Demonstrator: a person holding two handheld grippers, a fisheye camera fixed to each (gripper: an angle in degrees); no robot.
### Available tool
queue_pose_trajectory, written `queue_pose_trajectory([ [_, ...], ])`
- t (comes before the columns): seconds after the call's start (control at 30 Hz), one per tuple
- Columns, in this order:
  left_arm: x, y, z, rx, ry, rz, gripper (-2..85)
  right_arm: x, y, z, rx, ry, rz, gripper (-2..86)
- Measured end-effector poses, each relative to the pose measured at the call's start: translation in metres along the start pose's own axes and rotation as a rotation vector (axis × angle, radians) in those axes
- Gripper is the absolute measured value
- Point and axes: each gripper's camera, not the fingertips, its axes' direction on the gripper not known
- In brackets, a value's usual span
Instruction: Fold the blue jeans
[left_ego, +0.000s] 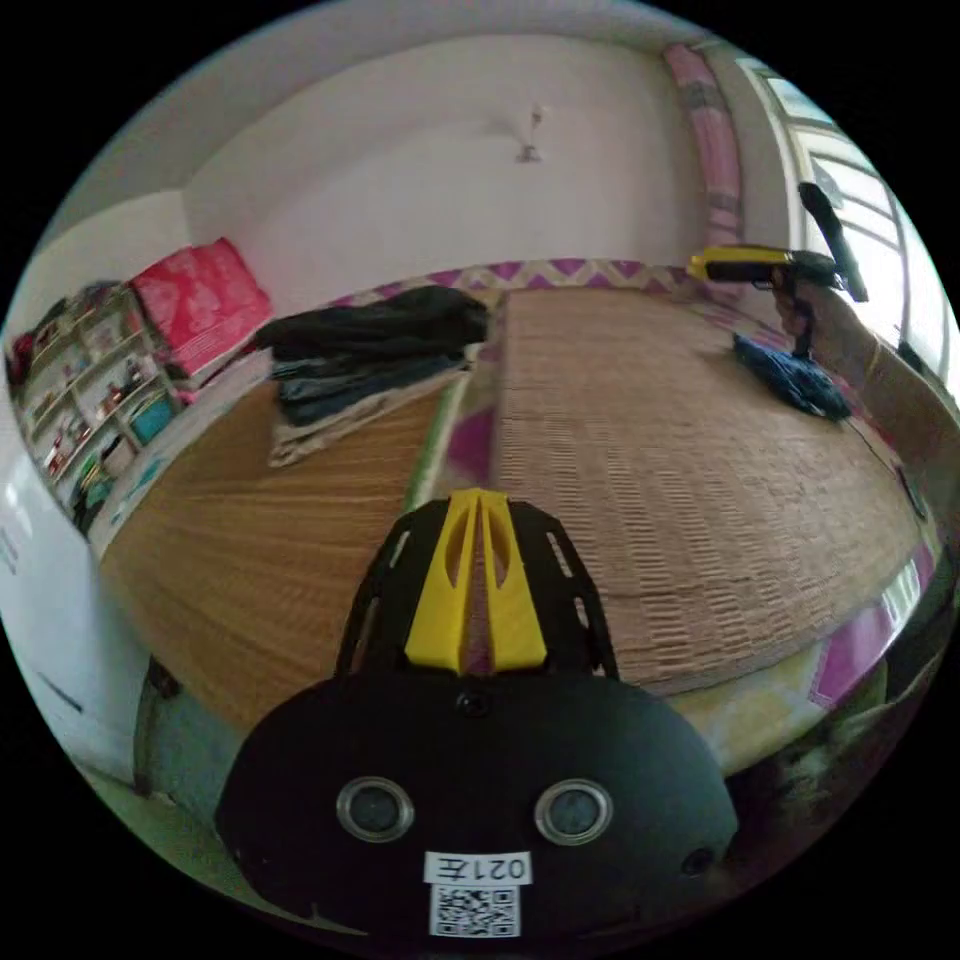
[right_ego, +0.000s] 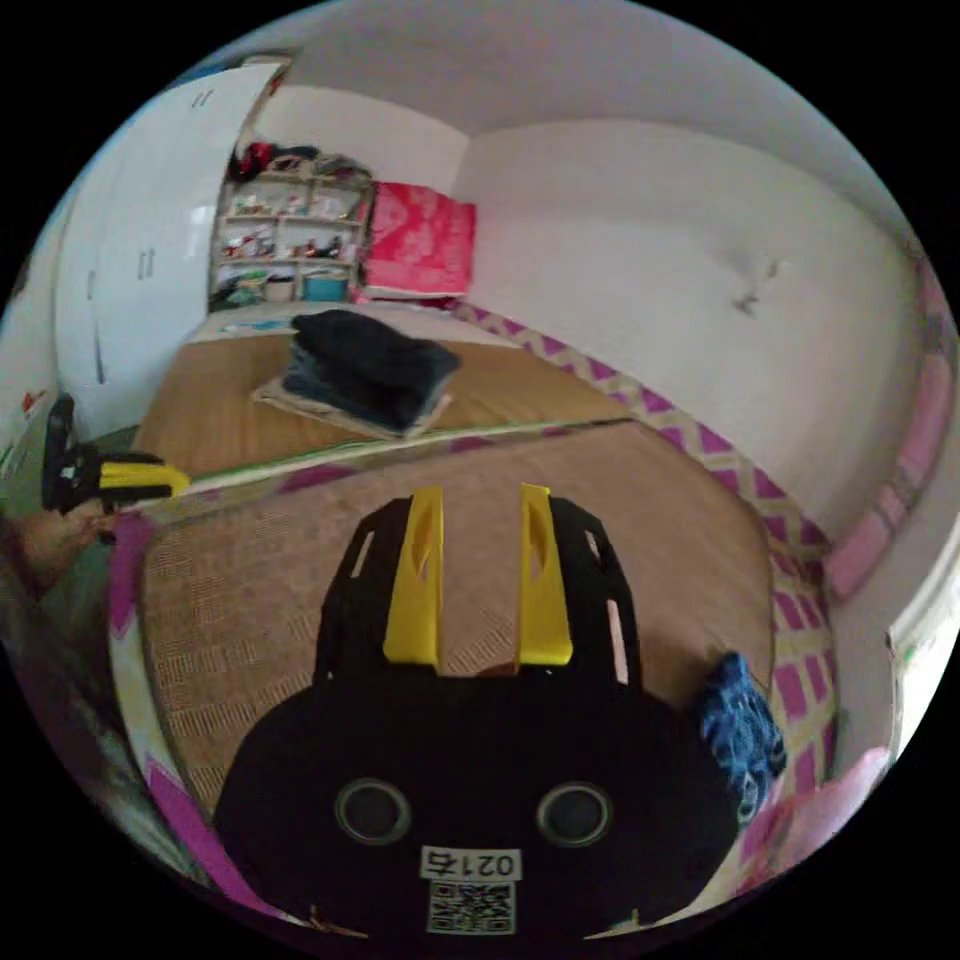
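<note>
Crumpled blue jeans (right_ego: 740, 735) lie on the woven bed mat (right_ego: 620, 500) just beside our empty, parted right gripper (right_ego: 479, 570), well apart from our empty, closed left gripper (left_ego: 478, 575).

right gripper (right_ego: 480, 500) fingers apart, empty | folded clothes stack (right_ego: 365, 375) on mat (right_ego: 250, 590)
</note>
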Motion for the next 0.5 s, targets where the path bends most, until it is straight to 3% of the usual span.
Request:
queue_pose_trajectory([
  [0.13,-0.080,0.022,0.002,-0.119,0.081,-0.099,-0.4,-0.120,-0.073,0.079,0.040,-0.078,-0.238,10.9],
  [0.27,-0.122,0.038,0.004,-0.129,0.089,-0.180,-0.9,-0.218,-0.146,0.150,0.107,-0.086,-0.453,13.1],
  [0.5,-0.151,0.050,0.008,-0.131,0.175,-0.205,-1.0,-0.301,-0.235,0.245,0.065,-0.040,-0.509,14.6],
])
